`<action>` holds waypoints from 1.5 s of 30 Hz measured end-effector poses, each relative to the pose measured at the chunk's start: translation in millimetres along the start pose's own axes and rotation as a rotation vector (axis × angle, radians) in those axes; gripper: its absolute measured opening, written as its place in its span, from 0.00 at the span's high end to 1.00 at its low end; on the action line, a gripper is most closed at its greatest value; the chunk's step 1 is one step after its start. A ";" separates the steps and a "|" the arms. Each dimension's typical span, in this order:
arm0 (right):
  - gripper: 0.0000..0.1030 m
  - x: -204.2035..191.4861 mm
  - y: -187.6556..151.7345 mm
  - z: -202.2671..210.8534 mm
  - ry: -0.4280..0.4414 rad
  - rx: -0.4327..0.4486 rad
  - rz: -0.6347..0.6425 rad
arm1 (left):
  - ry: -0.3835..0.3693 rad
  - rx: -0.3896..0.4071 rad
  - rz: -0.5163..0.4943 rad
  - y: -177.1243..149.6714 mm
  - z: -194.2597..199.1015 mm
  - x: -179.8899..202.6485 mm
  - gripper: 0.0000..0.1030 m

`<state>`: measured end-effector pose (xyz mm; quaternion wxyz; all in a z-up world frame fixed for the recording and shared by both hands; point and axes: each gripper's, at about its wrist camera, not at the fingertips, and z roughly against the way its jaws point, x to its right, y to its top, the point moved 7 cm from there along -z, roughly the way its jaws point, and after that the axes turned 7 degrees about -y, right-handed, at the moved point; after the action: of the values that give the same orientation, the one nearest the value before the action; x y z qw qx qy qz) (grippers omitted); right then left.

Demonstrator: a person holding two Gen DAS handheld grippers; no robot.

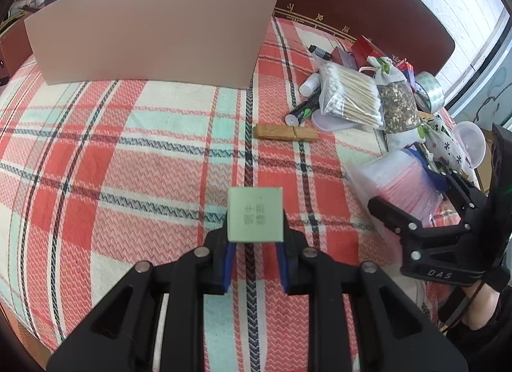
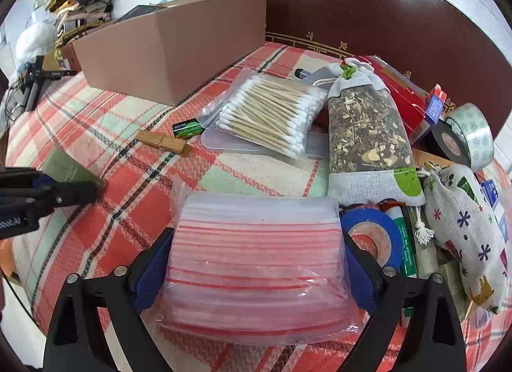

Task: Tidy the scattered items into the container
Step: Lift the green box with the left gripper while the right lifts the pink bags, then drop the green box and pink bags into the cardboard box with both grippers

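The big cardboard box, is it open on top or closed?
Open. The cardboard box has no lid across its top; its far inner wall shows above the near rim. What's inside cannot be told.

A red, cream and mint plaid cloth [image 1: 134, 135] covers the surface, carrying a pink cardboard box [image 1: 153, 29], a wooden clothespin [image 1: 285, 133] and cluttered odds.

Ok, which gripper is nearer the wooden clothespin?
Left, though not by much. The left gripper, holding the green box, faces the clothespin ahead; the right gripper clamps the zip-bag stack farther back.
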<state>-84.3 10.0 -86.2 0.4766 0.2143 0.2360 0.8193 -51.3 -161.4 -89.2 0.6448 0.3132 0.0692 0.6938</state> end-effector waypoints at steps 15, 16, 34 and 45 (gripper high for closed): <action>0.09 0.9 3.7 26.8 0.106 0.056 -0.100 | -0.028 0.074 0.028 10.2 31.5 -7.3 0.79; 0.09 1.8 5.9 30.1 0.110 0.066 -0.105 | -0.030 0.077 0.028 10.7 32.5 -7.2 0.79; 0.09 -5.5 65.6 94.2 0.145 0.234 -0.092 | -0.051 0.217 -0.025 47.9 100.3 12.8 0.79; 0.09 -44.5 194.1 92.5 0.206 0.306 -0.052 | -0.029 0.311 -0.039 160.4 149.7 -11.5 0.79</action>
<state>-142.8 -96.6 96.6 0.4325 0.1930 0.4110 0.7789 -109.8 -243.8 105.9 0.6028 0.4176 0.1725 0.6576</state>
